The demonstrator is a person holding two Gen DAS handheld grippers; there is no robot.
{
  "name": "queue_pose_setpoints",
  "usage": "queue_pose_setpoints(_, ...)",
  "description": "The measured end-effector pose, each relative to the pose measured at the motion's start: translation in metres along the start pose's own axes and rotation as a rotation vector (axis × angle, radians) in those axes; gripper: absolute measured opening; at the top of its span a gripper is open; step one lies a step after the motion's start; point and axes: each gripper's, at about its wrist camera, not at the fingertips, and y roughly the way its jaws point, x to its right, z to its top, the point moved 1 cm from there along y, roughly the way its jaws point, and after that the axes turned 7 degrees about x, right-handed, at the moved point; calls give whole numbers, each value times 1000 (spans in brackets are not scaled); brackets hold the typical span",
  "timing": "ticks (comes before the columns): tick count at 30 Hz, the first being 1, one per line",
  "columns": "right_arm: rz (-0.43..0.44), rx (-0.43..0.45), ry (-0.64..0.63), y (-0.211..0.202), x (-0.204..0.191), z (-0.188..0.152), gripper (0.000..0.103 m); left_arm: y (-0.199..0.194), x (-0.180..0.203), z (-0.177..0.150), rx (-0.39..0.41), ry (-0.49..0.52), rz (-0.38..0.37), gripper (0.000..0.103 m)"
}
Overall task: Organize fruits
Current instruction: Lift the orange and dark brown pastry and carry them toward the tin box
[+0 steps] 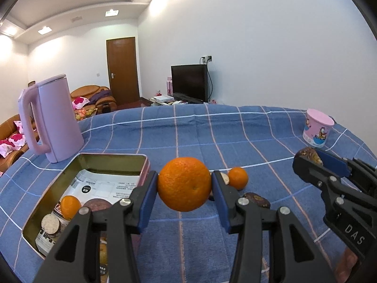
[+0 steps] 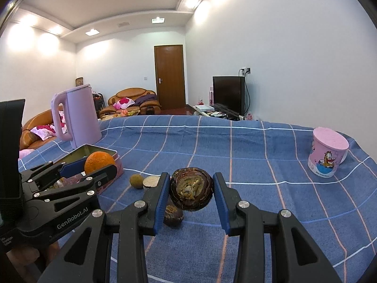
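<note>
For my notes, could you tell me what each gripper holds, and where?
The left gripper clamps an orange at its sides; the right gripper clamps a dark brown fruit likewise.

Three oranges [image 1: 184, 184], two dark brown fruits [image 2: 192, 189], one tin [image 1: 113, 162], one kettle [image 1: 59, 118], one cup [image 1: 318, 129].

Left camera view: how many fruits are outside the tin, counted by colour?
Orange: 2, the big orange in the left gripper and the small orange on the cloth.
Dark brown: 2, the held brown fruit in the right gripper and the lying brown fruit.
Pale-topped: 1, the cut piece.
Total: 5.
</note>
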Motion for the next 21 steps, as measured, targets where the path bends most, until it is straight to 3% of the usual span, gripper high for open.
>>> queue_pose_setpoints(21, -5, 80, -28, -15, -5, -1, 39, -14, -1, 1, 67, 8, 50, 48)
